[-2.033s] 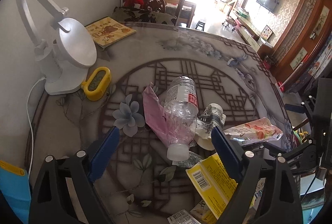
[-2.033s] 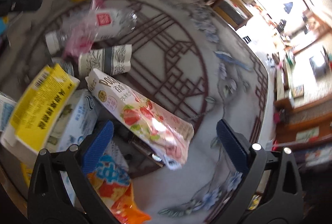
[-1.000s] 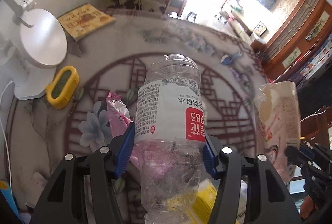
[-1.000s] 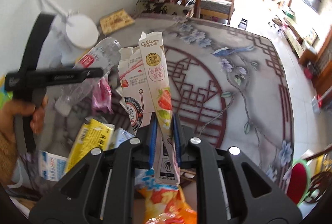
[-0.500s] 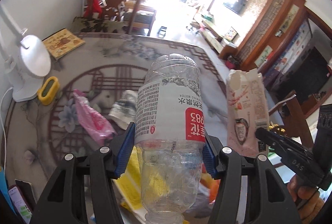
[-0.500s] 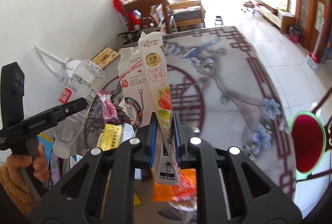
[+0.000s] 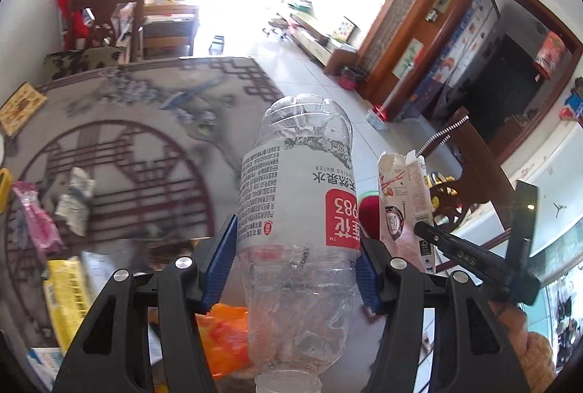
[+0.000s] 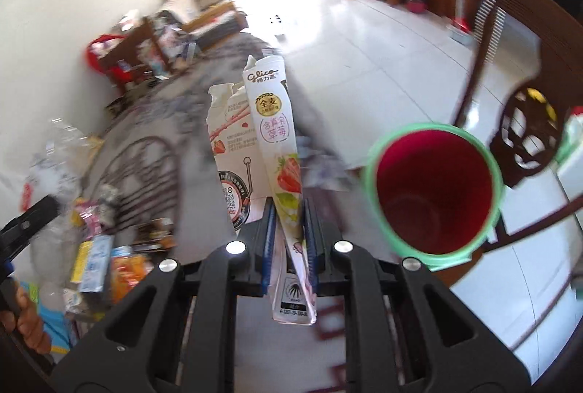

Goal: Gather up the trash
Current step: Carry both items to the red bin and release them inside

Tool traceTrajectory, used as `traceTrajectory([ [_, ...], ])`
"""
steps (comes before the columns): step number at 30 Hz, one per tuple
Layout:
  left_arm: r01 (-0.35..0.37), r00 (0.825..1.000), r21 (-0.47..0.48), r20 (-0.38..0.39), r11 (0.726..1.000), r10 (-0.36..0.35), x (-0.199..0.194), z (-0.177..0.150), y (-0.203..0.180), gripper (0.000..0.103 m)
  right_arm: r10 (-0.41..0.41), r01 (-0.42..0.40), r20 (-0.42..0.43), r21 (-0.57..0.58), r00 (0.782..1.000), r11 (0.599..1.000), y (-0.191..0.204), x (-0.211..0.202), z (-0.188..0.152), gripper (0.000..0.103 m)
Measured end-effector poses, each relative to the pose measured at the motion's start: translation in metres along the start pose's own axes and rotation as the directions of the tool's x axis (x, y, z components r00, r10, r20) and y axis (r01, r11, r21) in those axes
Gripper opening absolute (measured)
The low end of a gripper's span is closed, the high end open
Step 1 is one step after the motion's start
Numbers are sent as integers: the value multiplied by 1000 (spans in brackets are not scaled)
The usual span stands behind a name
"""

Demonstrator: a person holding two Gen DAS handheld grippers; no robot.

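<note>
The right gripper (image 8: 288,240) pinches a flattened snack box (image 8: 271,141) by its lower end – free to tip into the red bin (image 8: 433,189) alongside – while the left gripper (image 7: 296,269) clamps a plastic bottle (image 7: 297,210) mid-body, off the table (image 7: 145,123).

Bottle (image 7: 297,232) cap cut off, table (image 8: 153,123) blurred

Clear crinkled plastic bottle (image 7: 297,210), glossy printed cardboard snack box (image 8: 280,152), smooth red plastic bin (image 8: 433,192), polished wooden chair (image 8: 524,123)

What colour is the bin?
The bin is red inside with a green rim, best seen in the right wrist view.
</note>
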State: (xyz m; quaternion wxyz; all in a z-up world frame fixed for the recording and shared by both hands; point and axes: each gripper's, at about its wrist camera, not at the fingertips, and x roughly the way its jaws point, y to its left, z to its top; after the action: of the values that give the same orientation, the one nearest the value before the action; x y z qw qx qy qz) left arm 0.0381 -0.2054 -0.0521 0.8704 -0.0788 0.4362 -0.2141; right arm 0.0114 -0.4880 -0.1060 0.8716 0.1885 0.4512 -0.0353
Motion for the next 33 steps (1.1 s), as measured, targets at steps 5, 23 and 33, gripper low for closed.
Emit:
traceTrajectory([
  [5, 14, 999, 21, -30, 1000, -14, 31, 0, -38, 55, -109, 113, -55, 57, 992, 992, -73, 27, 8, 16],
  [23, 104, 986, 125, -143, 987, -86, 110, 5, -128, 55, -210, 209, 0, 122, 978, 970, -149, 20, 28, 67],
  [33, 238, 953, 231, -245, 943, -181, 180, 5, -206, 55, -274, 266, 31, 158, 961, 951, -175, -24, 14, 71],
])
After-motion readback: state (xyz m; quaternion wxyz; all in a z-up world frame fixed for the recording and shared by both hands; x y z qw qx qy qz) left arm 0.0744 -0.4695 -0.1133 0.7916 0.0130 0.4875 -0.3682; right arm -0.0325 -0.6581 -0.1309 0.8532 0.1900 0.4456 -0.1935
